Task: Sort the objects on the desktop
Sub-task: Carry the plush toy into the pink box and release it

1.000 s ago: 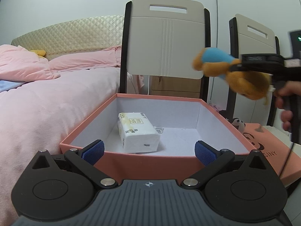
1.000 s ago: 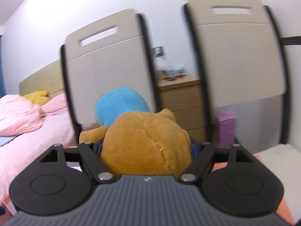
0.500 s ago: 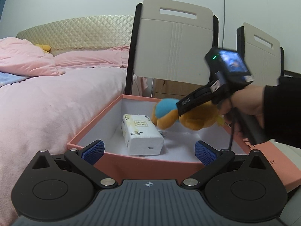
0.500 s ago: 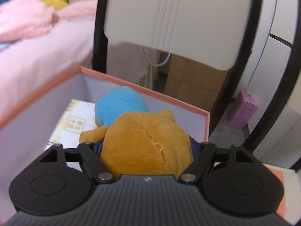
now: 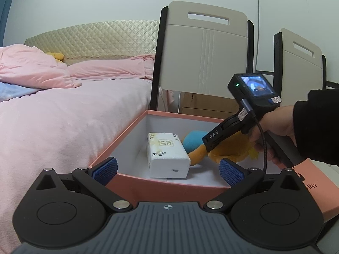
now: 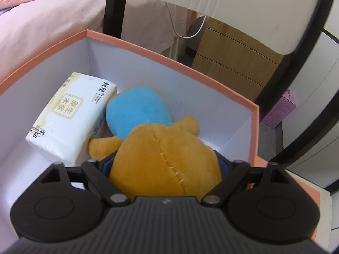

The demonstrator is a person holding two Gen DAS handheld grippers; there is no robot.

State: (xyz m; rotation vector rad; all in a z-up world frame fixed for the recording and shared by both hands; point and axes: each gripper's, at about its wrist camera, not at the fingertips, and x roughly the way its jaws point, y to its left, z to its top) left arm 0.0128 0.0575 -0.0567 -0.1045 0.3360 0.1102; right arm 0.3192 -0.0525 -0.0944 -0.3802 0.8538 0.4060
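Inside the salmon-pink cardboard box with white walls, the right gripper was clamped on the orange-brown body of a plush toy with a blue head, its blue-padded fingers pressed into the toy's two sides. The toy's blue head lay directly ahead of that gripper's fingers, touching a white plastic-wrapped tissue pack with gold printing, which sat ahead and to the gripper's left on the box floor. Whether the toy's body rested on the floor could not be told. The left gripper hovered at the near wall of the box, its jaws spread wide and holding nothing. Ahead of it, the tissue pack and toy lay within the box. Beyond the box stood a beige chair with black frame, and to the left gripper's left a bed with pink bedding.
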